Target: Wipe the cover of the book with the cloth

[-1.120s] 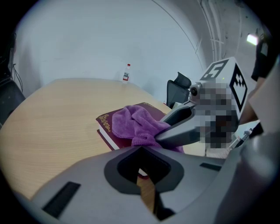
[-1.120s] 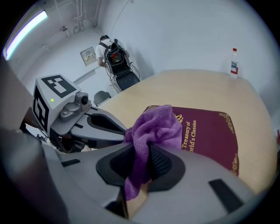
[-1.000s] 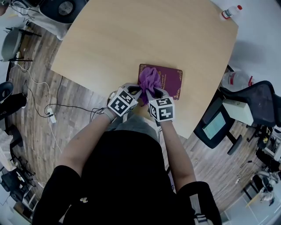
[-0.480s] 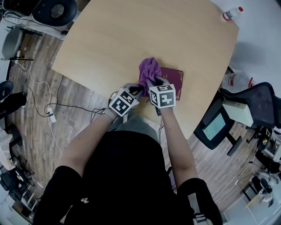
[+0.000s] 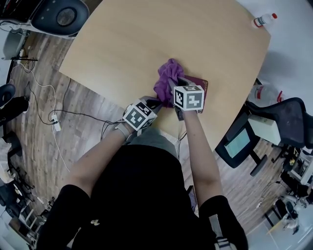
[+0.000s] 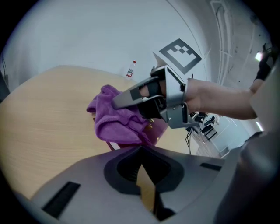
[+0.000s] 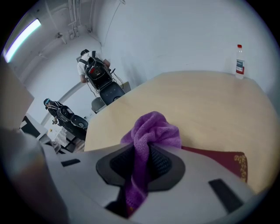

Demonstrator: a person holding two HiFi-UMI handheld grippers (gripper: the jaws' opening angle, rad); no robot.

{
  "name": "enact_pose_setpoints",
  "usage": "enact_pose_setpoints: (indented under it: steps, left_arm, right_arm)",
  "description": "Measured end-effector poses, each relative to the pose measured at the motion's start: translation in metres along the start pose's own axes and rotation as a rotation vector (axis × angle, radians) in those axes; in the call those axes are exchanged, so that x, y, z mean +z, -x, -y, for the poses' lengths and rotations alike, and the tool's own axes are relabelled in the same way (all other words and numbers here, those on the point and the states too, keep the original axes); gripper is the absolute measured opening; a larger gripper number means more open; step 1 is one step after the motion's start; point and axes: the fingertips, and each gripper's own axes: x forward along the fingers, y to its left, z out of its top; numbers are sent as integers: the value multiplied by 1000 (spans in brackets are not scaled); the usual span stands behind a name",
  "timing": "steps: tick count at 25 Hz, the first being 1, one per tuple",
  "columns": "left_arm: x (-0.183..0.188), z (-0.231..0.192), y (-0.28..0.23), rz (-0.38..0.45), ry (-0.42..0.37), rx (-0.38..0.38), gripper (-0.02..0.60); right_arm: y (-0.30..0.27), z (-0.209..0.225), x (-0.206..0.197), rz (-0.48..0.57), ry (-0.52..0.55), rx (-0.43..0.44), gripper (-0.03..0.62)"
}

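Note:
A dark red book (image 5: 199,86) lies near the front edge of the wooden table (image 5: 132,44), mostly covered by the cloth and my right gripper. The purple cloth (image 5: 166,78) bunches over the book's far left part and spills onto the table. My right gripper (image 5: 173,89) is shut on the cloth (image 7: 151,131), with the book's cover (image 7: 218,159) showing to its right. My left gripper (image 5: 155,103) sits by the book's near left corner with its jaws shut and nothing between them. In the left gripper view the cloth (image 6: 114,118) rests on the book (image 6: 154,133) under the right gripper (image 6: 159,98).
A small bottle (image 5: 264,19) stands at the table's far right corner. Office chairs (image 5: 286,119) are right of the table and another chair (image 5: 61,14) at its far left. Cables (image 5: 46,107) run over the floor. A person with a backpack (image 7: 92,65) stands far off.
My right gripper has pushed the cloth away from me across the book, from its near left part to its far edge. The left gripper has barely moved.

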Motion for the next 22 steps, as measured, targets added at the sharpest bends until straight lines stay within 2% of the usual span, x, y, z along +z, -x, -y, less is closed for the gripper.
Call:
enact_pose_setpoints:
  steps: [5, 10, 13, 15, 19, 22]
  left_arm:
    - [-17, 12, -3, -60, 1, -46, 20]
    - [-31, 16, -10, -80, 2, -88, 20]
    - [-41, 16, -15, -112, -7, -85, 20]
    - [-46, 13, -17, -117, 26, -78, 20]
    - [-49, 9, -18, -72, 159, -105, 20]
    - [-52, 3, -18, -61, 191, -90, 20]
  right_arm:
    - [-5, 2, 10, -5, 2, 7, 83]
    - [-13, 1, 19, -3, -25, 14, 83]
    - [-17, -1, 23, -4, -38, 14, 83]
    - [-18, -2, 25, -6, -34, 12, 83]
    - [-19, -6, 24, 0, -24, 15, 83]
    - [-19, -9, 23, 2, -17, 12, 84]
